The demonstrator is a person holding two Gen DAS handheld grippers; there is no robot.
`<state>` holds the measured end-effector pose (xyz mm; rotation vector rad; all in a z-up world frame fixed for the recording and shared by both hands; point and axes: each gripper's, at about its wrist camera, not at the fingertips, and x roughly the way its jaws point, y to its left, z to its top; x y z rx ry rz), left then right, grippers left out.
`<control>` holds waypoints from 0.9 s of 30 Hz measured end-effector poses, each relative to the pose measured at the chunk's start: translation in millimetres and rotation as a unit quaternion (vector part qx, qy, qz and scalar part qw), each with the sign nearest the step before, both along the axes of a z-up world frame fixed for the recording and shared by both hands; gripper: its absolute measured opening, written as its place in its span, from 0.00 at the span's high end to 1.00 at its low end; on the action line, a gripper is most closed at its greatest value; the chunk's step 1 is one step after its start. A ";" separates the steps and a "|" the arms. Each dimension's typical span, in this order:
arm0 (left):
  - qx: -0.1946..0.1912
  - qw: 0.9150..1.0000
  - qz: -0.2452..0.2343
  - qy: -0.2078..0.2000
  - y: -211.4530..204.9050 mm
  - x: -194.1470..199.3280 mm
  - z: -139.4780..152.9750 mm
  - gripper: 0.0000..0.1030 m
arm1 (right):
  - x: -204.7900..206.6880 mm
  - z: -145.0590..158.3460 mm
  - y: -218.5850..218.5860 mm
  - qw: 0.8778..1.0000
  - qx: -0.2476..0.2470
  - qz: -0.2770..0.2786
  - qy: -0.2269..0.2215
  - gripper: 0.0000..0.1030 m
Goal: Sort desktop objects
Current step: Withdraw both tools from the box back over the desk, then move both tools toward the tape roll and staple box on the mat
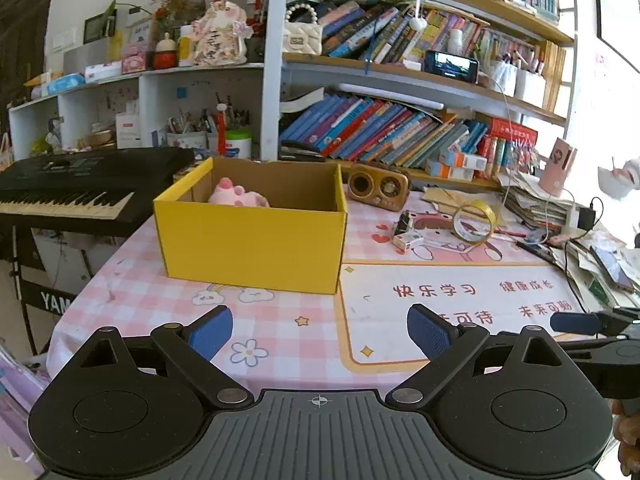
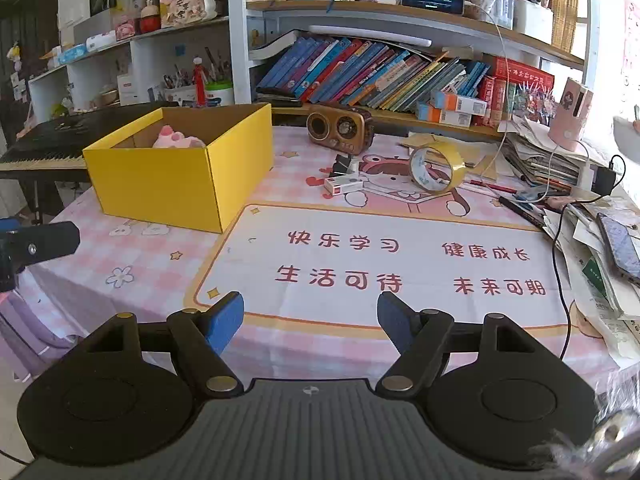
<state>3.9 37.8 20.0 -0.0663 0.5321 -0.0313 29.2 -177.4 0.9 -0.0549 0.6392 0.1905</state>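
Desktop objects lie scattered on a desk under a pink checked tablecloth (image 2: 168,280) with a printed mat of red Chinese characters. Toward the back left stands an open yellow cardboard box (image 1: 252,236) with a pink plush toy (image 1: 238,194) inside. Right of it are a brown retro radio (image 2: 340,123), a roll of yellow tape (image 2: 436,168) standing tilted, a small white box (image 2: 343,185) and a black clip-like item too small to identify. Behind rise crowded bookshelves (image 2: 380,76); a black keyboard (image 1: 80,188) sits left of the desk.

Paper piles at the right edge are cut off and overexposed.

The left gripper (image 1: 320,332) and right gripper (image 2: 310,320) both hover over the near desk, blue pads spread wide with nothing between them. Only the right wrist view shows a phone (image 2: 620,248) lying on the papers.
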 end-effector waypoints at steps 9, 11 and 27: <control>0.008 1.000 -0.021 0.004 -16.8 16.2 -1.3 0.07 | 12.9 0.4 -13.5 1.000 -0.005 -0.011 0.001 0.28; 0.006 1.000 -0.025 0.006 -20.2 20.8 -2.4 0.07 | 15.5 -0.3 -15.3 1.000 -0.007 -0.011 0.003 0.28; 0.011 0.998 -0.066 0.018 -55.8 56.0 -8.7 0.07 | 39.0 -7.9 -42.6 0.999 -0.016 -0.024 0.018 0.27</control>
